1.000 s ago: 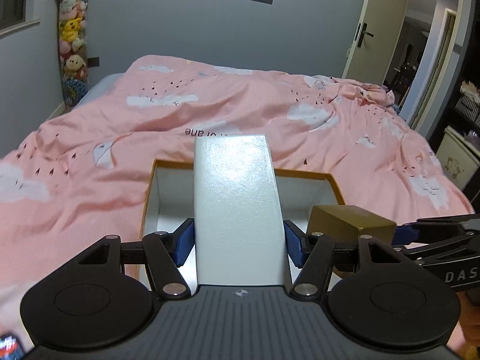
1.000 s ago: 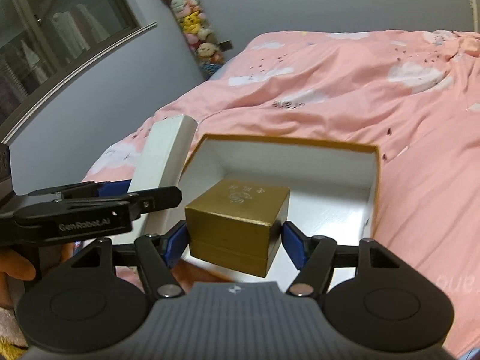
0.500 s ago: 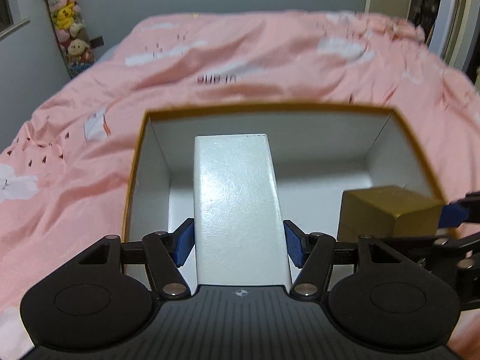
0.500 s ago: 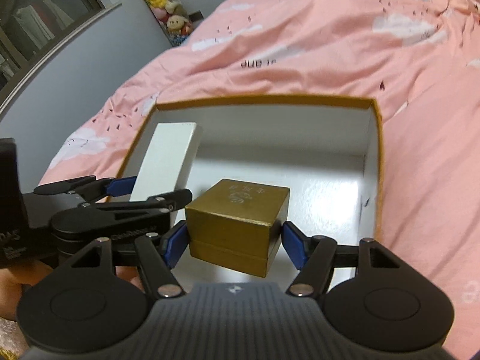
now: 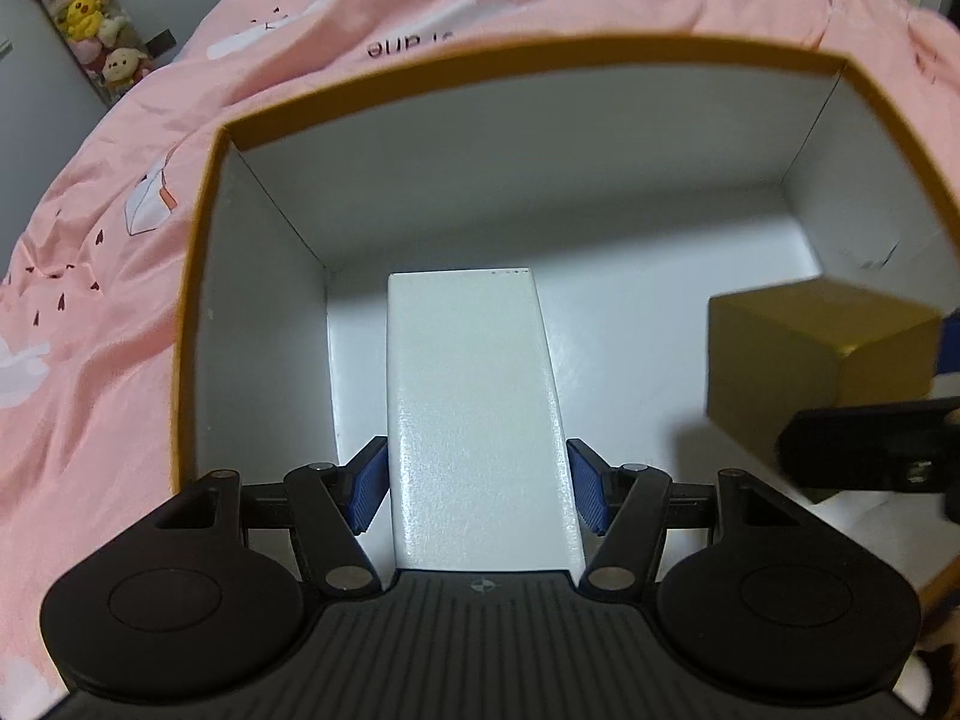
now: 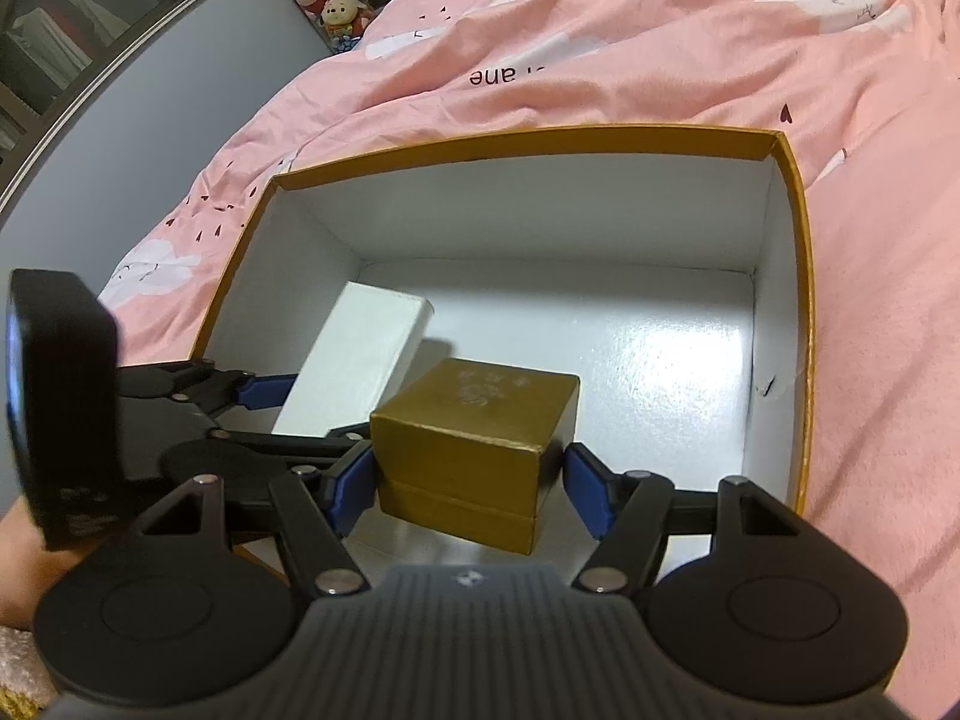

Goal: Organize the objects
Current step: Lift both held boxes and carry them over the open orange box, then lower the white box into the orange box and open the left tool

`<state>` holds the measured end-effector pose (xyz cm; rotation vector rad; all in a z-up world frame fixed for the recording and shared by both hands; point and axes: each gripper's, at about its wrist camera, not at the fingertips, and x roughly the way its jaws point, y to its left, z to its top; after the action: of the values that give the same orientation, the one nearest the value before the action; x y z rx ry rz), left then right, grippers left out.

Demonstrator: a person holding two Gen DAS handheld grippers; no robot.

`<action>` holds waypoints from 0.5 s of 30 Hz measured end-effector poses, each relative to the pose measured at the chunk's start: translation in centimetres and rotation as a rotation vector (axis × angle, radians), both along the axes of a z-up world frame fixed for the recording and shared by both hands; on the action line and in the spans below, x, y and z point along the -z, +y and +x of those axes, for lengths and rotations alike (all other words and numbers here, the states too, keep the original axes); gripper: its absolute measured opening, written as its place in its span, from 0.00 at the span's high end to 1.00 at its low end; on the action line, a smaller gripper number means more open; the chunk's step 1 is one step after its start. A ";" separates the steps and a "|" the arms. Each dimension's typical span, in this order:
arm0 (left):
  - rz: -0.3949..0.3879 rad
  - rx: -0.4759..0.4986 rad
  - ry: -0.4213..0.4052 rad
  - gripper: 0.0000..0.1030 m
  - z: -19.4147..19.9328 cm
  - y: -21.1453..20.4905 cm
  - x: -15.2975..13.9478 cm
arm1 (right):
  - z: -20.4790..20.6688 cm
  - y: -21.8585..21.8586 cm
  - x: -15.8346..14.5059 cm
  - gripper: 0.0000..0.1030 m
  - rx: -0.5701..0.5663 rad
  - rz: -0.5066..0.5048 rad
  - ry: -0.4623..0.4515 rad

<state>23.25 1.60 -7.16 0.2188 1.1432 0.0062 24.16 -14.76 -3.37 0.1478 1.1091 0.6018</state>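
Note:
An open cardboard box with an orange rim (image 5: 204, 276) and white inside lies on the pink bed; it also shows in the right wrist view (image 6: 801, 312). My left gripper (image 5: 477, 483) is shut on a long white box (image 5: 468, 396) and holds it inside the big box near its left wall. My right gripper (image 6: 471, 495) is shut on a small gold box (image 6: 474, 432) and holds it low inside the big box, to the right of the white box (image 6: 360, 360). The gold box (image 5: 804, 354) shows at the right of the left wrist view.
A pink quilt with cloud prints (image 6: 660, 30) covers the bed around the box. Stuffed toys (image 5: 90, 12) hang at the grey wall by the bed's far left corner. A window ledge (image 6: 90, 60) runs along the left wall.
Both grippers have moved forward and down into the open box with their loads. The white box and the gold box now sit lower, inside the box walls.

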 end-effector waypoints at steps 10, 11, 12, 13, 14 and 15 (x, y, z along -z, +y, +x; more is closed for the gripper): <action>0.101 -0.009 0.051 0.28 0.4 -1.0 0.7 | 0.6 -0.1 0.8 0.33 -0.006 0.008 0.032; 0.109 -0.004 0.058 0.26 0.4 -1.0 0.8 | 0.6 -0.1 0.8 0.33 -0.006 0.008 0.031; 0.120 -0.001 0.066 0.26 0.4 -1.1 0.9 | 0.6 0.0 0.8 0.33 -0.005 0.007 0.031; 0.137 0.005 0.075 0.27 0.4 -1.3 1.0 | 0.6 0.0 0.8 0.33 -0.005 0.007 0.031; 0.155 0.014 0.084 0.27 0.3 -1.4 1.3 | 0.6 0.1 0.8 0.33 -0.004 0.005 0.032; 0.171 0.022 0.089 0.27 0.2 -1.6 1.4 | 0.7 0.1 0.8 0.33 -0.003 0.005 0.034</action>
<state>23.50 0.01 -8.56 0.3867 1.2301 0.0750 24.83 -14.69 -4.20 0.1611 1.1412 0.6065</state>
